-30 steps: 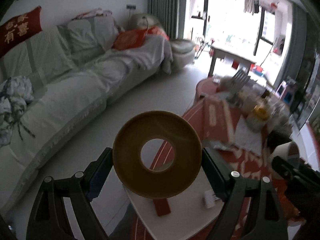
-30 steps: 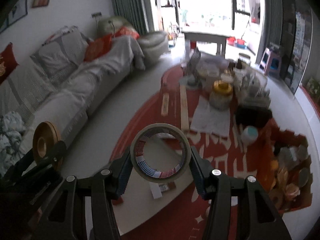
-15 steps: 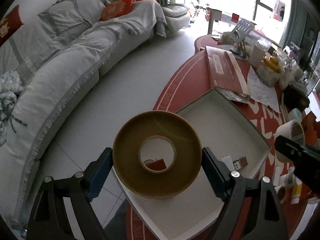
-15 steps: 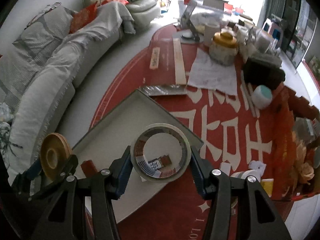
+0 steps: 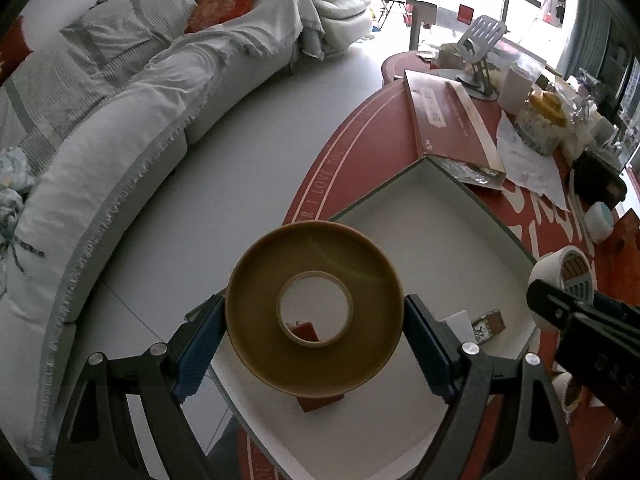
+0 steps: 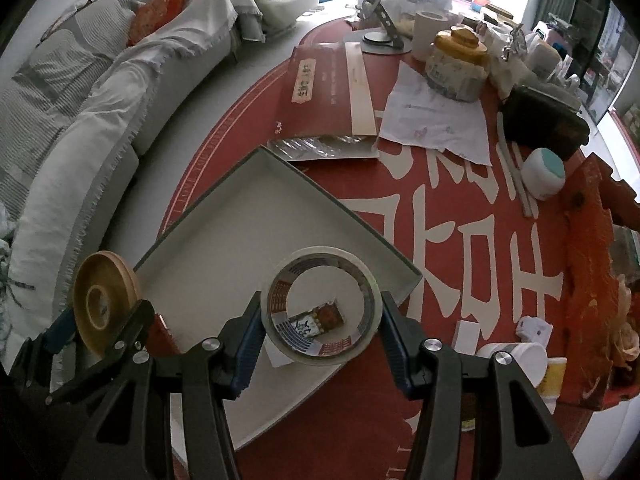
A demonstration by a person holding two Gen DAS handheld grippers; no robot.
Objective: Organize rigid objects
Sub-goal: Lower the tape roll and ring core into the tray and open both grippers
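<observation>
Brown tape roll (image 5: 313, 311) thick, small core | clear tape roll (image 6: 320, 311) thin-walled

Tape rolls (image 5: 313, 311) above tray (image 5: 448, 216)

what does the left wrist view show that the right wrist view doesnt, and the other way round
Only the left wrist view shows the brown tape roll face-on in the left claw, with a red packet visible through its hole. Only the right wrist view shows the right-hand table clutter: the orange-red box and the small white jars. Both show the white tray, the clear tape roll in the right claw, the red table and the sofa.
</observation>
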